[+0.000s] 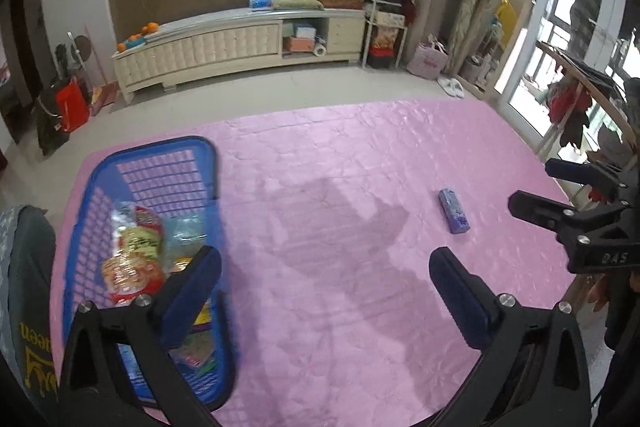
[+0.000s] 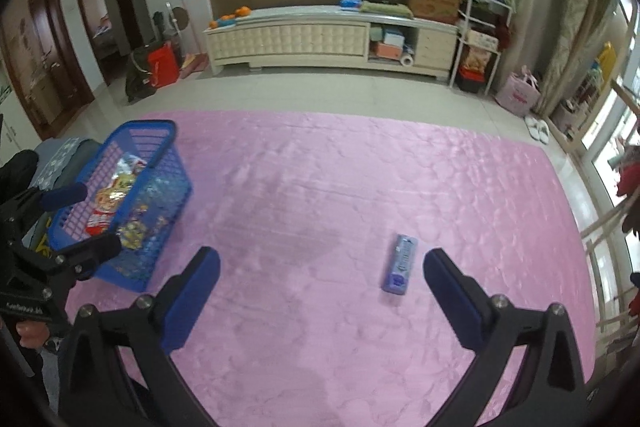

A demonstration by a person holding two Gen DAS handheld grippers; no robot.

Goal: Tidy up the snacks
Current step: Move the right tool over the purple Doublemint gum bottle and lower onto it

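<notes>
Both tongs wide and empty over the pink mat; one snack bar still outside the basket.

Left wrist view: left gripper spread wide, nothing between the pads; blue basket at 9 o'clock, its near wall under the left finger, holding several snack packets. Purple snack bar lies flat on the mat at 2 o'clock, well apart from the basket. Right wrist view: right gripper equally wide, empty; bar just inside its right finger, untouched; basket at 10 o'clock.
</notes>
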